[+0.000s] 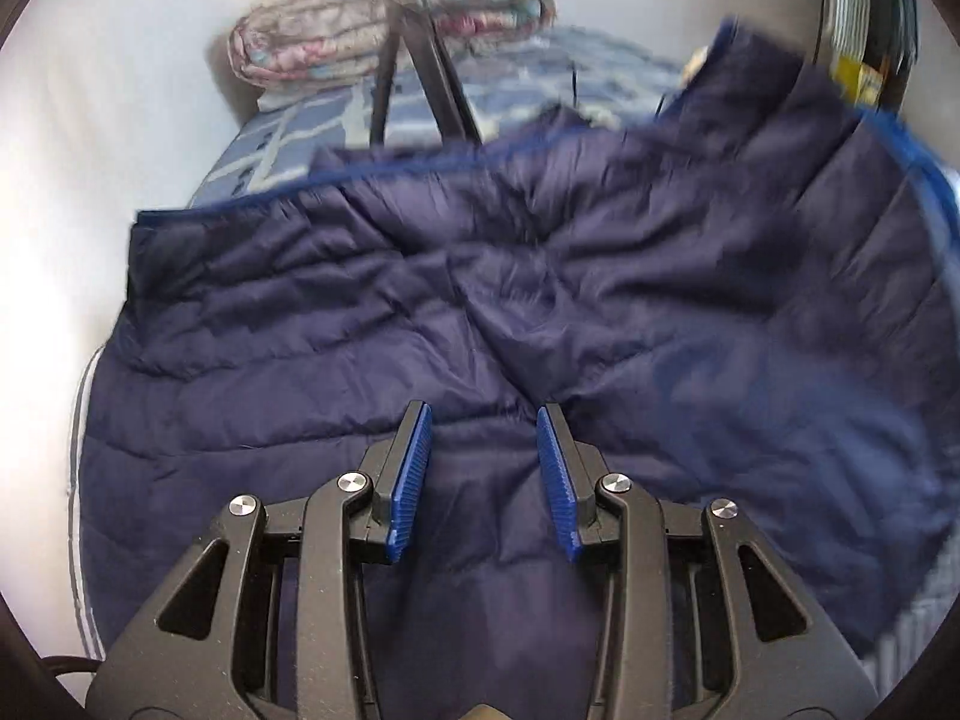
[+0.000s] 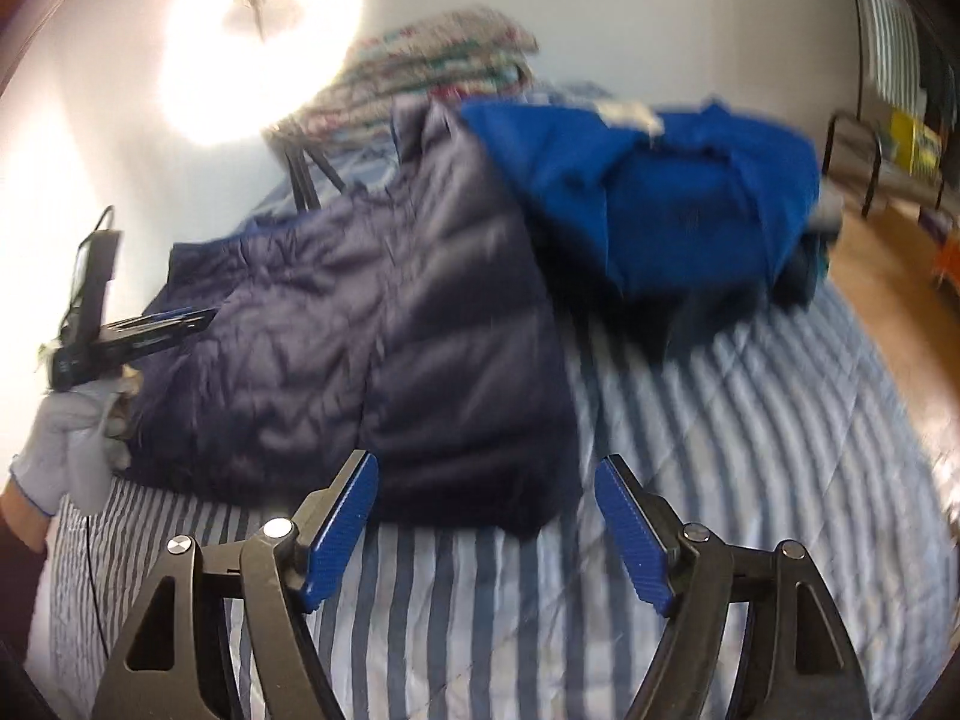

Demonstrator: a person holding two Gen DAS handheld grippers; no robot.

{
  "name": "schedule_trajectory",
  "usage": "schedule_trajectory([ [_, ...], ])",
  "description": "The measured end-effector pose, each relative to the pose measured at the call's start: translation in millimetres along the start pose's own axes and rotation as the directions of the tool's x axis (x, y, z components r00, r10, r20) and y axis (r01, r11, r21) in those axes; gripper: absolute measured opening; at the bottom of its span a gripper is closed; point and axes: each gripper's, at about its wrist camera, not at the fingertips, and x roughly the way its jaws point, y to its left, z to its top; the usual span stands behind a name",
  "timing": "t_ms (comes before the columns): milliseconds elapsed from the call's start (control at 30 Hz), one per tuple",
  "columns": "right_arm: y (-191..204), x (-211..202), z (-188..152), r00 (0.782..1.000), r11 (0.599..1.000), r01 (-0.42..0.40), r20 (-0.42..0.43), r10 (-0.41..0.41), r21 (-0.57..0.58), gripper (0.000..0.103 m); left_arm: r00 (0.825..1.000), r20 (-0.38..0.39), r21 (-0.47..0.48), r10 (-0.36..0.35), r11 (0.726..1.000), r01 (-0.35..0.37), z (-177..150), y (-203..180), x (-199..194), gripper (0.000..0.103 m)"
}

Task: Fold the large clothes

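Left wrist view: left gripper (image 1: 483, 420) hangs over a navy quilted puffer jacket (image 1: 480, 312), blue pads parted, nothing between them. Jacket spread across the striped bed cover (image 1: 81, 540), brighter blue trim along its far edge. Beyond the jacket: black tripod legs (image 1: 420, 78) and a folded floral quilt (image 1: 390, 30) against the white wall.

Right wrist view: right gripper (image 2: 486, 480) spread wide, empty, poised above the bed cover (image 2: 690, 450) just at the jacket's (image 2: 372, 330) near hem. Jacket lies partly folded, left of the gripper's centreline. Bright blue garment (image 2: 660, 198) bunched beyond the jacket. Gloved left hand (image 2: 66, 450) at the jacket's left edge, holding the other gripper. Blurred frame.
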Motion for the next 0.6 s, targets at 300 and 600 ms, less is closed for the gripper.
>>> schedule_trajectory([
  [300, 0.5, 26.4, -11.2, 0.990, 0.983, -0.128, -0.042, 0.135, 0.128, 0.080, 0.997, 0.054, -0.078, -0.050, 0.995, 0.055, -10.8, 14.8, -25.8, 0.037],
  [600, -11.8, 46.3, -7.7, 0.989, 0.937, -0.118, -0.045, 0.141, 0.328, 0.081, 0.994, 0.085, -0.114, -0.063, 0.991, 0.072, -69.6, 2.6, -56.3, 0.037],
])
